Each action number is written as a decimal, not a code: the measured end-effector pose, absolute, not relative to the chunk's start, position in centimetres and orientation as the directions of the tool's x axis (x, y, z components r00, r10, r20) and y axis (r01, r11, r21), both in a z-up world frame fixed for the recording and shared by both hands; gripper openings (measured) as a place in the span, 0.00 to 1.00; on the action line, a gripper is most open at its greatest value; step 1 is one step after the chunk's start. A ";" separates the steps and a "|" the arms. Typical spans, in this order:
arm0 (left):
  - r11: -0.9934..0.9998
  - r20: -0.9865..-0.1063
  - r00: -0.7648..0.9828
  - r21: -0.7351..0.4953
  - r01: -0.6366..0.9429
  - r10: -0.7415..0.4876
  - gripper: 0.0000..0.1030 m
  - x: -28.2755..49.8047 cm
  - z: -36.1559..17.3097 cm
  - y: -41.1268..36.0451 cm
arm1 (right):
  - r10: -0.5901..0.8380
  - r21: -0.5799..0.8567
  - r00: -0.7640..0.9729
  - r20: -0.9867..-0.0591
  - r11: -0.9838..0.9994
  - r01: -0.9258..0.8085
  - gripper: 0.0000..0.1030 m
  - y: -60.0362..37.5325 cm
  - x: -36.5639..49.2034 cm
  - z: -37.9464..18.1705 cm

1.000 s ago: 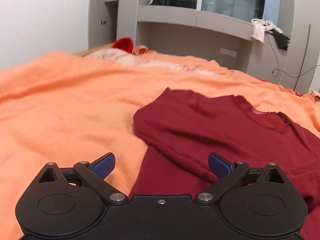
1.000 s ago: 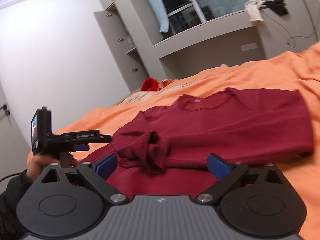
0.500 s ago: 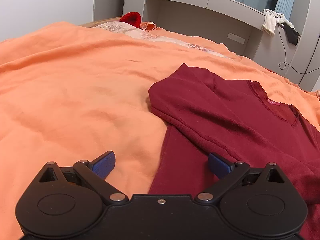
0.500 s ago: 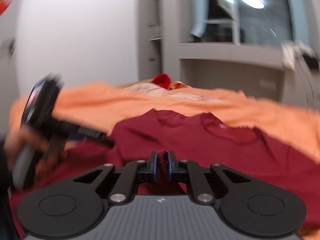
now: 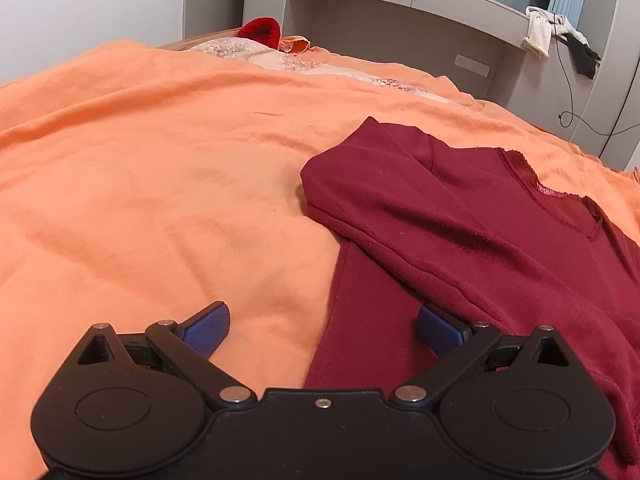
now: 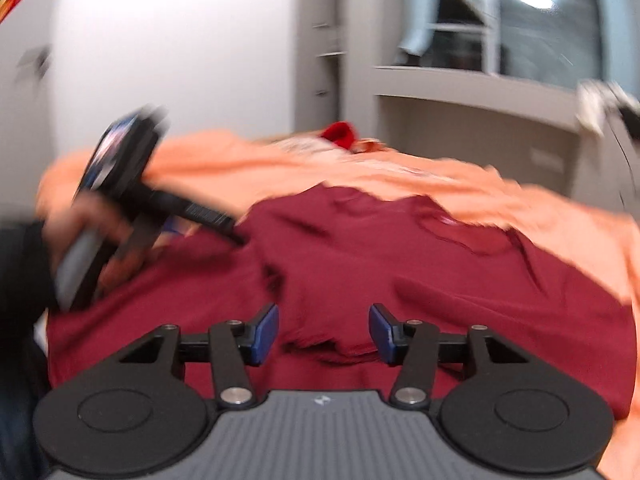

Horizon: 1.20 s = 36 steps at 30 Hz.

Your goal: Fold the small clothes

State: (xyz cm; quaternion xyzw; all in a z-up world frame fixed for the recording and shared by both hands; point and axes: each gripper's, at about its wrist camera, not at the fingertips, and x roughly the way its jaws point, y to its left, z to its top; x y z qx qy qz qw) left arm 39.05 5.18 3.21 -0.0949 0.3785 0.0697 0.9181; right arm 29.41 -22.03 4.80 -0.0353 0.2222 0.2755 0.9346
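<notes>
An orange bedspread [image 5: 168, 184] is seen across most of both frames. A maroon sweater [image 5: 480, 232] is spread at the centre right of the left view, one sleeve folded across its body. The left gripper [image 5: 324, 326] is held released, its jaws wide over the sweater's edge. The right gripper [image 6: 324, 332] has just been opening; bunched sweater cloth lies between its pads, unpressed.

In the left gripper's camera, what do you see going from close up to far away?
left gripper → dark red shirt → orange blanket → red thing at the bed's far end → grey shelf unit
</notes>
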 end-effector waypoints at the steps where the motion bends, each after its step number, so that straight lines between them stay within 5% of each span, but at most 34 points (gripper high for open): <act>1: 0.973 -0.709 0.703 -0.119 -0.200 0.058 0.98 39.0 3.2 5.2 | 0.486 0.097 0.760 -0.432 0.862 -0.497 0.55 -22.7 30.2 4.9; 6: 0.976 -0.713 0.698 -0.104 -0.194 0.063 0.98 39.1 3.0 5.1 | 0.427 0.240 0.755 -0.498 0.904 -0.353 0.52 -24.9 34.4 3.9; 11: 0.980 -0.719 0.692 -0.091 -0.176 0.058 0.98 39.0 2.9 5.1 | 0.451 0.218 0.697 -0.558 0.889 -0.402 0.05 -24.4 35.6 3.1; 17: 0.981 -0.720 0.694 -0.115 -0.157 0.027 0.98 38.6 3.1 5.8 | 0.359 0.099 0.800 -0.480 0.929 -0.357 0.04 -25.7 34.7 6.1; 22: 0.979 -0.720 0.693 -0.131 -0.156 0.014 0.98 38.3 3.3 6.3 | 0.335 0.083 0.763 -0.552 0.933 -0.349 0.06 -26.2 35.6 4.5; 25: 0.979 -0.720 0.694 -0.139 -0.151 0.004 0.98 38.3 3.4 6.6 | 0.324 0.069 0.770 -0.549 0.936 -0.345 0.16 -25.7 35.1 3.7; 28: 0.976 -0.718 0.696 -0.152 -0.155 -0.001 0.98 38.0 3.6 7.4 | 0.324 0.068 0.792 -0.518 0.938 -0.339 0.51 -25.5 34.0 4.1; 36: 0.971 -0.706 0.708 -0.188 -0.145 -0.031 0.98 37.0 3.9 8.7 | 0.359 0.097 0.807 -0.468 0.929 -0.358 0.89 -26.6 26.9 4.2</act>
